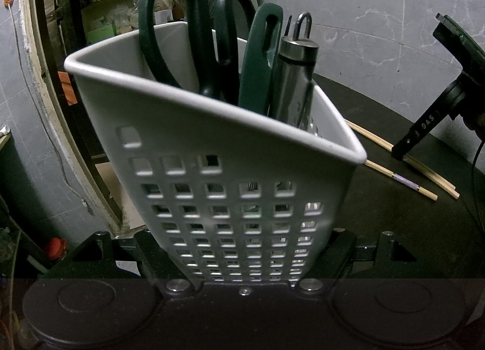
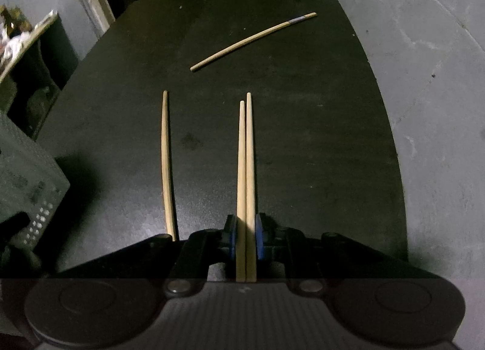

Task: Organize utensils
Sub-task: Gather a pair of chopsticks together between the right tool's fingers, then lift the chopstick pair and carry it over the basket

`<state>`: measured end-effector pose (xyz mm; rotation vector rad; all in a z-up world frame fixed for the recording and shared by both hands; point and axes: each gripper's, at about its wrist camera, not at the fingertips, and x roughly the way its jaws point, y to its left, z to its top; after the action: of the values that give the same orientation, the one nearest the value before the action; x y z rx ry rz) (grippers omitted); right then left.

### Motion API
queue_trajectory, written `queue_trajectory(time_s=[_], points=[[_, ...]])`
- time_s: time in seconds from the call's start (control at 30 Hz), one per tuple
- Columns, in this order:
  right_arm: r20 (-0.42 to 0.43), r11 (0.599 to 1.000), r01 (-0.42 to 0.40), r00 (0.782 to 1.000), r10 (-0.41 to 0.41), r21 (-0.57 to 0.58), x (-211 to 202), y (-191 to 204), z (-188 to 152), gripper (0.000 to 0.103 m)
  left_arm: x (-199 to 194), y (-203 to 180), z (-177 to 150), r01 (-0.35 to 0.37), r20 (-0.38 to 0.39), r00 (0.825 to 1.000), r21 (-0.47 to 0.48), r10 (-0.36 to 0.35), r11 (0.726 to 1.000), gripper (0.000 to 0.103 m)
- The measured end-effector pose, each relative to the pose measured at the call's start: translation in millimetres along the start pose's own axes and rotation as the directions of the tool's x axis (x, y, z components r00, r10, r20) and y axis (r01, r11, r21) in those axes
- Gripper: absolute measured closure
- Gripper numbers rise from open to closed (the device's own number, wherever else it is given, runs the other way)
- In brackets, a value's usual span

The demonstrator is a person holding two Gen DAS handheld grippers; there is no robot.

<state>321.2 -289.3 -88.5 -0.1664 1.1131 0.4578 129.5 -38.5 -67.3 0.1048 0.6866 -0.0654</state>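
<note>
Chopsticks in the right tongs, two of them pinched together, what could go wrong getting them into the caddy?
1. The right tongs grip the two chopsticks only near one end, so the long free ends may swing or one stick may slip out.
2. The caddy, clamped in the left tongs, is already crowded with scissors and other handles, so the tips could snag.

the caddy hides the utensils' lower ends; the lone chopstick base is covered.
</note>
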Motion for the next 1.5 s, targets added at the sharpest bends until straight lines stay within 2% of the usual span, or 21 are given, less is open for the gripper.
queue_trajectory(time_s=[0.1, 0.37, 0.57, 0.9, 1.1, 1.5], points=[[0.024, 0.995, -0.069, 0.997, 0.067, 0.074, -2, -11, -4, 0.090, 0, 1, 0, 0.001, 0.001, 1.000, 0.003, -0.001, 1.000, 0.024], [0.112, 0.967, -0.163, 0.983, 0.143, 0.196, -11, -28, -18, 0.089, -1, 2, 0, 0.006, 0.001, 1.000, 0.004, -0.006, 1.000, 0.024], [0.199, 0.952, -0.204, 0.967, 0.159, 0.230, -14, -35, -25, 0.089, -1, 2, 0, 0.006, 0.002, 1.000, 0.004, -0.006, 1.000, 0.024], [0.323, 0.947, -0.245, 0.931, 0.170, 0.208, -32, -34, -34, 0.089, -1, 3, 0, 0.007, 0.002, 1.000, 0.005, -0.007, 1.000, 0.025], [0.392, 0.941, -0.285, 0.899, 0.197, 0.181, -50, -32, -33, 0.089, -1, 3, 0, 0.007, 0.002, 1.000, 0.005, -0.007, 1.000, 0.025], [0.514, 0.916, -0.397, 0.800, 0.312, 0.062, -89, -4, -1, 0.089, 0, 3, 0, 0.008, 0.005, 1.000, 0.007, -0.008, 1.000, 0.025]])
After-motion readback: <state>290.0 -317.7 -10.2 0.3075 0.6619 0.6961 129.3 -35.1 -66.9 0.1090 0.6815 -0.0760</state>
